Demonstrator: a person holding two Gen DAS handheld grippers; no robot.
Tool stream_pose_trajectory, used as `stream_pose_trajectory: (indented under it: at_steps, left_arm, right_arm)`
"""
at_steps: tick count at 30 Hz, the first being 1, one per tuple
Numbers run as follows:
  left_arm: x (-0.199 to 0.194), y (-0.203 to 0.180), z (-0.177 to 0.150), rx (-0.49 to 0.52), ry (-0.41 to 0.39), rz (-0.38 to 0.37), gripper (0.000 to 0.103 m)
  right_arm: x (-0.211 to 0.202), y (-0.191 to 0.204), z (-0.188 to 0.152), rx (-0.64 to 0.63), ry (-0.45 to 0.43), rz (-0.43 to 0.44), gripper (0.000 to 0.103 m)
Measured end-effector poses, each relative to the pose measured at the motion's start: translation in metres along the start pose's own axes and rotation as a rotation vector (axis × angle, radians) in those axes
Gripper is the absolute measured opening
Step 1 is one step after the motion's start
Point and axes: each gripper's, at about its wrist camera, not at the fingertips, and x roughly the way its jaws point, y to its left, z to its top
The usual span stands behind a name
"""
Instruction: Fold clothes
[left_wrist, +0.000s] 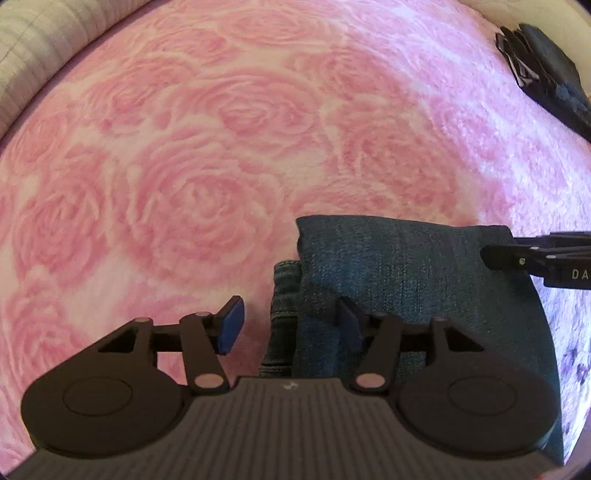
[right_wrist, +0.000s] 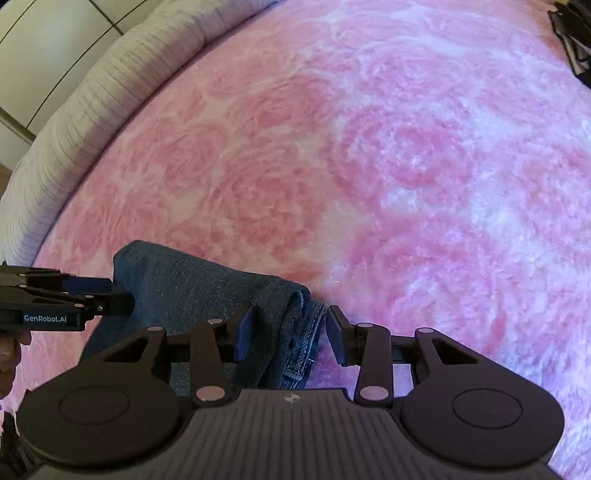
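The folded jeans (left_wrist: 399, 280) lie on the pink rose blanket (left_wrist: 207, 155), just ahead of both grippers. The left gripper (left_wrist: 291, 321) is spread wide over their left edge, its right pad (left_wrist: 349, 317) on the denim. The right gripper (right_wrist: 290, 332) straddles their right edge, also wide. A dark item (left_wrist: 546, 74), too blurred to name, lies far ahead to the right.

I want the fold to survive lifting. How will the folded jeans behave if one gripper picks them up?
The folded jeans are probably floppy: the layers curl at the edge, so the ungripped side would likely sag open. The thick denim stack looks fairly heavy. On the plush rose blanket, it should drag rather than slide.
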Motion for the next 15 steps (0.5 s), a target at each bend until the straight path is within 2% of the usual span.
stream_pose_trajectory:
  at_steps: [1,4,6,8,12,15]
  left_arm:
    - [-0.004,0.005,-0.002,-0.023,-0.002,-0.017,0.054]
    - [-0.02,0.018,-0.008,-0.081,-0.011,-0.064,0.048]
    - [-0.039,0.019,-0.019,-0.064,-0.028,-0.059,0.042]
    - [-0.053,0.024,-0.039,-0.071,-0.016,-0.07,0.042]
    - [-0.061,0.038,-0.091,-0.138,0.038,-0.134,0.045]
    - [-0.054,0.047,-0.133,-0.194,0.104,-0.174,0.045]
  right_arm:
    - [-0.004,0.001,-0.004,0.003,0.002,0.013,0.047]
    - [-0.015,0.002,-0.014,0.012,0.007,0.051,0.048]
    - [-0.023,0.003,-0.021,0.018,0.011,0.076,0.048]
    - [-0.03,0.004,-0.028,0.023,0.014,0.101,0.058]
    - [-0.045,0.007,-0.043,0.035,0.021,0.152,0.065]
    - [-0.035,0.005,-0.07,0.073,0.059,0.183,0.066]
